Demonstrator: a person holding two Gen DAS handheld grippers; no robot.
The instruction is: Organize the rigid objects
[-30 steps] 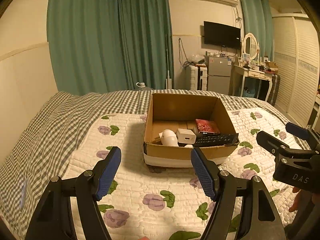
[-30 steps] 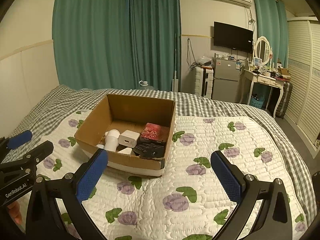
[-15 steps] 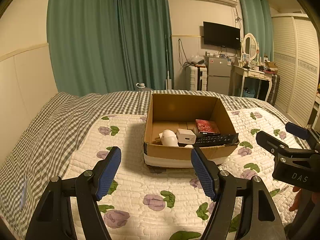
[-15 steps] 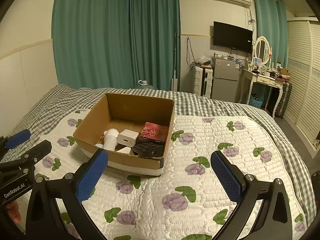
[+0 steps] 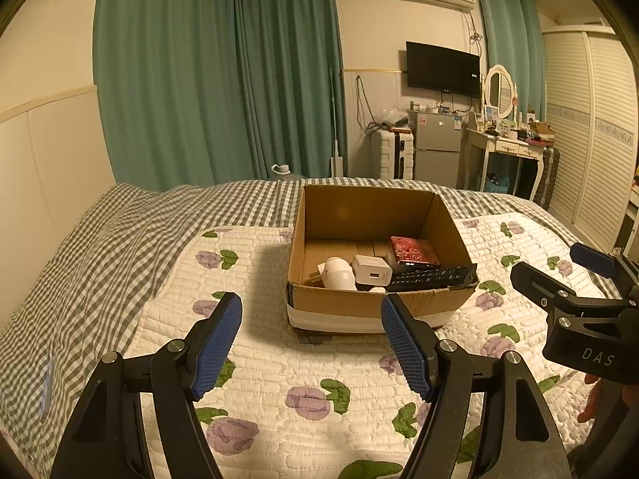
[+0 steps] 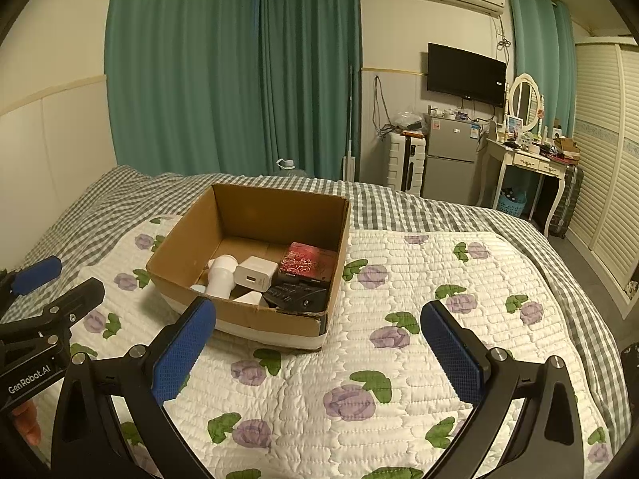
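Note:
An open cardboard box (image 5: 371,307) (image 6: 255,319) sits on the flowered quilt. Inside lie a white cylinder (image 5: 339,273) (image 6: 221,275), a white charger (image 5: 371,269) (image 6: 255,273), a red patterned box (image 5: 413,250) (image 6: 307,261) and a black remote (image 5: 433,277) (image 6: 297,295). My left gripper (image 5: 311,343) is open and empty, held above the quilt in front of the box. My right gripper (image 6: 319,353) is open and empty, in front and right of the box. Each gripper shows at the edge of the other's view.
The quilt (image 6: 399,359) lies over a grey checked bedspread (image 5: 100,247). Green curtains (image 5: 219,72) hang behind the bed. A fridge (image 6: 453,159), a dressing table (image 6: 527,159) and a wardrobe (image 6: 607,159) stand at the far right.

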